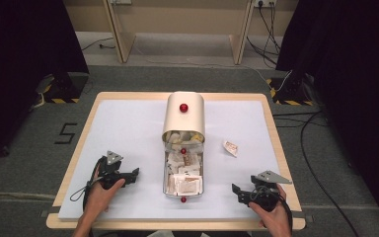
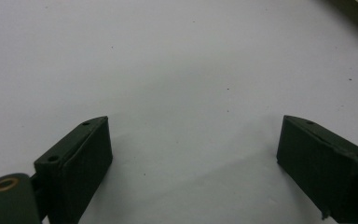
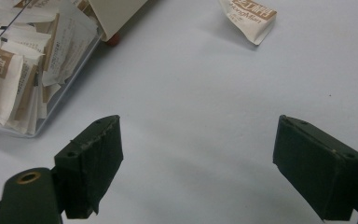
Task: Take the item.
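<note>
box (image 1: 183, 168) of paper packets mid-table, cream lid (image 1: 184, 116) slid back over its far half | loose packet (image 1: 230, 147) lies on the white mat (image 1: 128, 128) to the box's right, well apart | left gripper (image 1: 134, 173) left of box, jaws wide, holding nothing | right gripper (image 1: 235, 190) near front right, jaws wide, holding nothing

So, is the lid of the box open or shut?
Open: the lid is rolled back, and the box shows its packets.
</note>
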Available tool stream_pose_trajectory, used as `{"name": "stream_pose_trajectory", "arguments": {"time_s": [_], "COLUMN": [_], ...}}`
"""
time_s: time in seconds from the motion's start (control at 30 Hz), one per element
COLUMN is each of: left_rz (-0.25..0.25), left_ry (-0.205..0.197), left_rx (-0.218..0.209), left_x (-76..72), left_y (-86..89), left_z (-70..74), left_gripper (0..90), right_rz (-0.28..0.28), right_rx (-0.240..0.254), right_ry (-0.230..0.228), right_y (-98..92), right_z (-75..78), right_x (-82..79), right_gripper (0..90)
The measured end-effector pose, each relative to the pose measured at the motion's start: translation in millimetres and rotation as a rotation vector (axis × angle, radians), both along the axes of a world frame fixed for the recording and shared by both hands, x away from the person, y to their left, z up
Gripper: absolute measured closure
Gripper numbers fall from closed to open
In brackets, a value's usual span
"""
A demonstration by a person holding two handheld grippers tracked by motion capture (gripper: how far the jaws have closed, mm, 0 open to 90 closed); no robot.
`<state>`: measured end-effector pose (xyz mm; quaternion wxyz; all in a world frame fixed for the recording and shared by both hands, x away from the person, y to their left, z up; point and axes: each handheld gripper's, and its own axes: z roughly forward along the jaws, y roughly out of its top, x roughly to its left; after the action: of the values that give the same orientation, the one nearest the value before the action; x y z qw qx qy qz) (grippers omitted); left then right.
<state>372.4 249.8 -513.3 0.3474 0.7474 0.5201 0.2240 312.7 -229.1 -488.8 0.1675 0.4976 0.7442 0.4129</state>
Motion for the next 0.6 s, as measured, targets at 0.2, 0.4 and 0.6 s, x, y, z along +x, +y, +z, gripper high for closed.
{"name": "stream_pose_trajectory", "arguments": {"time_s": [0.2,0.4,0.6], "left_rz": [0.0,0.0,0.0], "left_ry": [0.0,0.0,0.0], "left_rx": [0.0,0.0,0.0], "left_x": [0.0,0.0,0.0], "left_y": [0.0,0.0,0.0], "left_z": [0.0,0.0,0.0], "left_gripper": [9.3,9.3,9.2], "right_rz": [0.0,-0.005,-0.006], "right_rx": [-0.003,-0.013,-0.026], "right_ry": [0.001,0.003,0.0], "right_y": [-2.7,-4.8,-7.6], "right_z": [-1.5,-2.0,-2.8], "right_x": [-3.0,-6.8,-10.1], "right_gripper": [16.3,16.3,16.3]}}
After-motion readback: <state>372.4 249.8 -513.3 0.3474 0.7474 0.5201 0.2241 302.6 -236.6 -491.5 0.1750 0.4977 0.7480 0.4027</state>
